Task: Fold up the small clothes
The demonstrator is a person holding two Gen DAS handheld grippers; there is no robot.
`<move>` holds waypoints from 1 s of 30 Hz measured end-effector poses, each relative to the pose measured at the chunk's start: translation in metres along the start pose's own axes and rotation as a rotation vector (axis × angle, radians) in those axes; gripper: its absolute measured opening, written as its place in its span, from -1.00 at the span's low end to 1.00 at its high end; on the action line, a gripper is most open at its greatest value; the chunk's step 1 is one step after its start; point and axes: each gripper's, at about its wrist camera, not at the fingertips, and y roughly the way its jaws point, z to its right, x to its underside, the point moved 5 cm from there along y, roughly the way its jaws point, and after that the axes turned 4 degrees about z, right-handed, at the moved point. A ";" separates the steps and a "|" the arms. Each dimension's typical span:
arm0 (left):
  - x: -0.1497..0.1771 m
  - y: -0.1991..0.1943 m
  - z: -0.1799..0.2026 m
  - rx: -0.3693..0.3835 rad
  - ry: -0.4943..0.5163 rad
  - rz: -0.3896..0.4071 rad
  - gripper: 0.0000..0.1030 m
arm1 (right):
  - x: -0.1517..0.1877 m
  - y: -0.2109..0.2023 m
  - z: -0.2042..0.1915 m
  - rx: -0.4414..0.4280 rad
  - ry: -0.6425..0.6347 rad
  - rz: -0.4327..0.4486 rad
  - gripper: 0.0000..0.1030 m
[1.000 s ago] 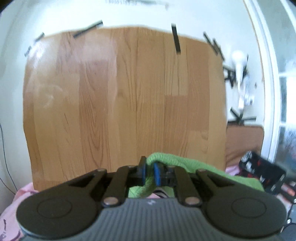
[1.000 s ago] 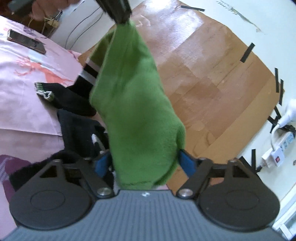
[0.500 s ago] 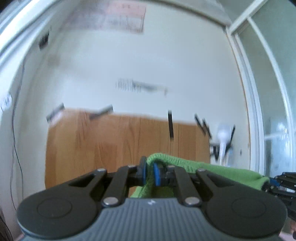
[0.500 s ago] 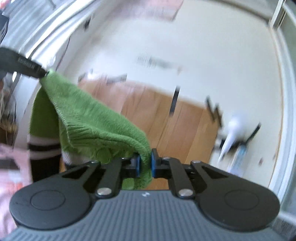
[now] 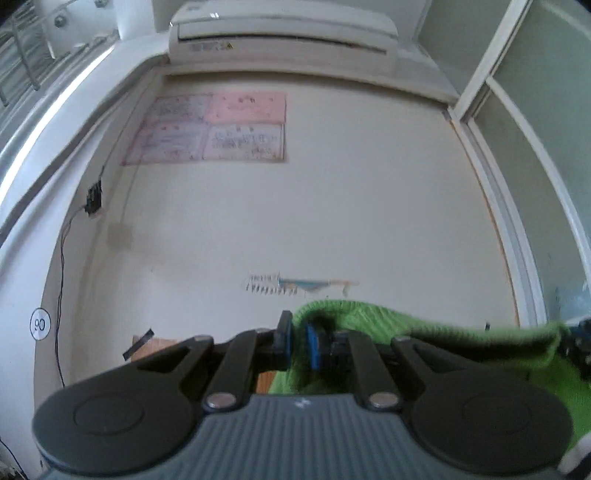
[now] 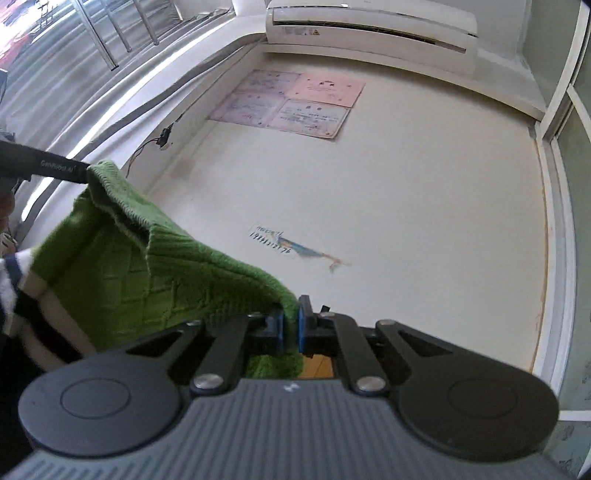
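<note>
Left wrist view: the camera sits just behind the left gripper (image 5: 298, 343), whose body fills the near lower edge, and faces forward and upward along the fingers toward a far cream wall (image 5: 332, 221). Right wrist view: the camera sits likewise behind the right gripper (image 6: 290, 328), tilted up at the same wall from a position further right, angled leftward. Both views share the air conditioner (image 5: 284, 33) (image 6: 369, 26), the wall posters (image 5: 210, 129) (image 6: 288, 107), the torn sticker (image 5: 295, 286) (image 6: 288, 247) and the green garment (image 5: 424, 332) (image 6: 147, 266) close to each lens.
</note>
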 end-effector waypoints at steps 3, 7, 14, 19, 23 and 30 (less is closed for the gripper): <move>0.034 0.022 0.000 -0.010 0.011 -0.089 -0.84 | 0.014 0.007 0.002 0.000 0.019 -0.025 -0.81; 0.116 0.075 -0.002 -0.073 0.035 -0.276 -0.83 | 0.058 0.033 -0.011 -0.033 0.080 -0.141 -0.81; 0.368 0.150 -0.017 -0.226 0.146 -0.903 -0.70 | 0.268 0.125 -0.082 -0.051 0.215 -0.609 -0.33; 0.417 0.077 -0.054 -0.140 -0.030 -1.028 -0.38 | 0.348 0.074 -0.087 -0.131 0.471 -0.814 -0.07; 0.413 0.028 -0.062 -0.055 -0.263 -1.105 -0.21 | 0.369 0.026 -0.088 -0.192 0.592 -0.910 0.18; 0.391 0.002 0.020 0.216 -0.220 -1.092 0.22 | 0.382 -0.005 -0.125 -0.251 0.603 -0.975 -0.03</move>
